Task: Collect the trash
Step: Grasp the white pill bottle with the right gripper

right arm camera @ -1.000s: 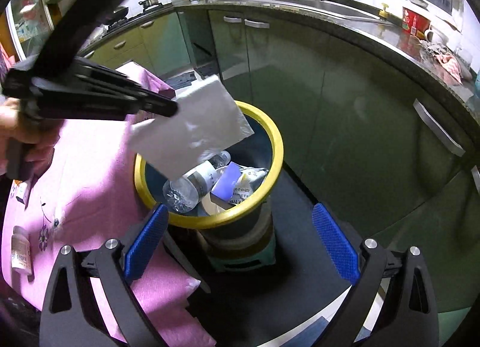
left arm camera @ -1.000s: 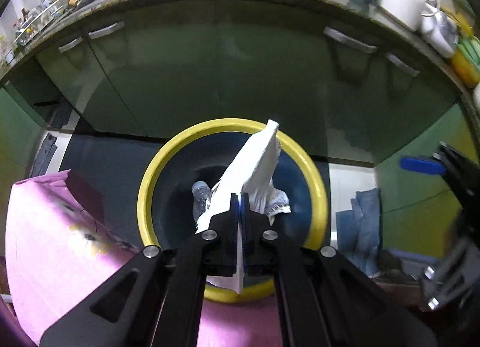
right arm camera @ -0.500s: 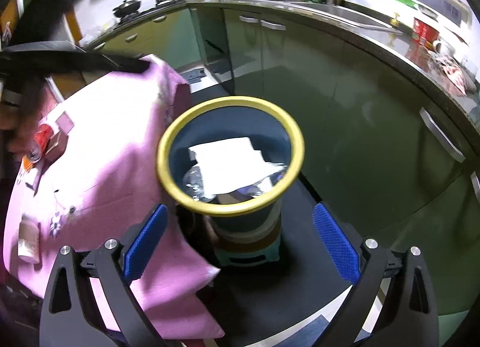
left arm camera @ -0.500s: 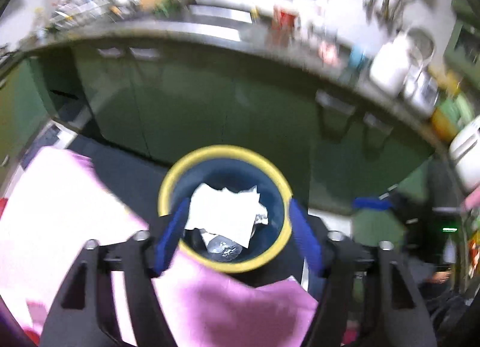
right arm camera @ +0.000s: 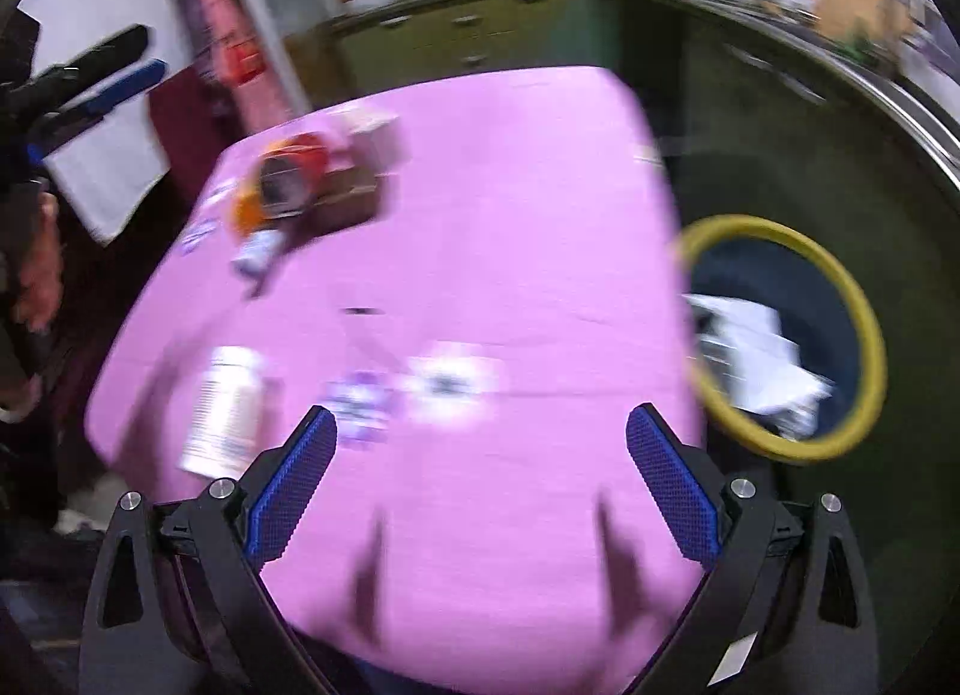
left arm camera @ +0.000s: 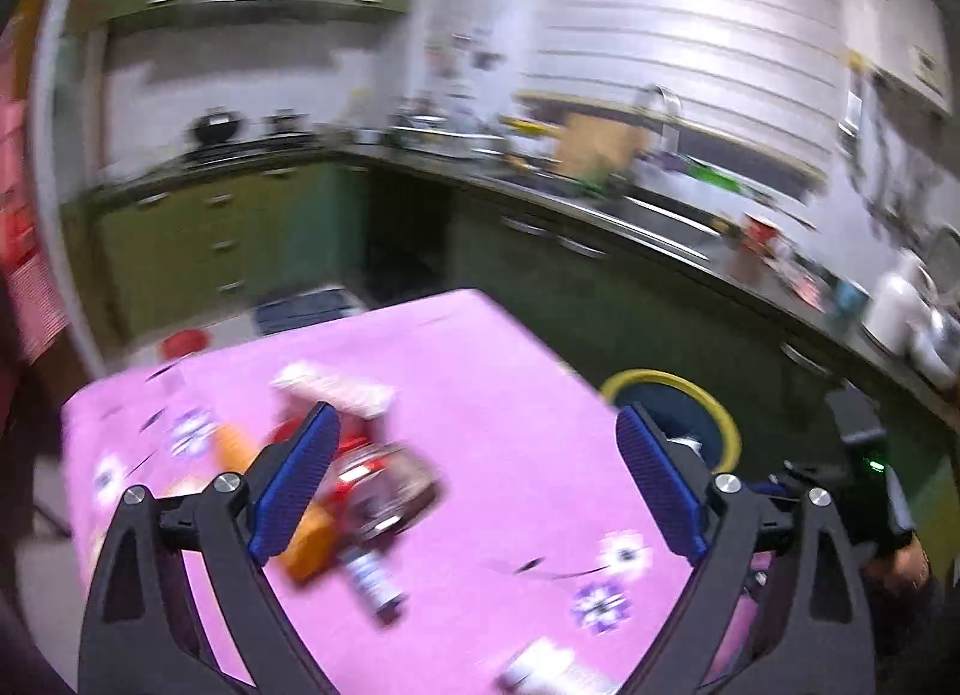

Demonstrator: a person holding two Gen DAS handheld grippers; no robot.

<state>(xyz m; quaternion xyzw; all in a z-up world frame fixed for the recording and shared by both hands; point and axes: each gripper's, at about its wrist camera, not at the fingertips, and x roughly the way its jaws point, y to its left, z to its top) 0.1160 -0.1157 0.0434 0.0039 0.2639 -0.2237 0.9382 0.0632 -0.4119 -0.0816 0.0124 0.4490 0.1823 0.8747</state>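
Left gripper (left arm camera: pixel 474 470), jaws just opened wide, nothing between them, above the pink flowered tablecloth (left arm camera: pixel 510 395); right gripper (right arm camera: pixel 480 476) likewise agape and empty near the cloth's edge. Beside that edge stands the yellow-rimmed dark blue bin (right arm camera: pixel 864 335), crumpled white paper (right arm camera: pixel 756 359) inside. A blurred cluster, perhaps bottles and wrappers (left arm camera: pixel 360 491), lies on the cloth; green kitchen cabinets (left arm camera: pixel 198 239) behind.
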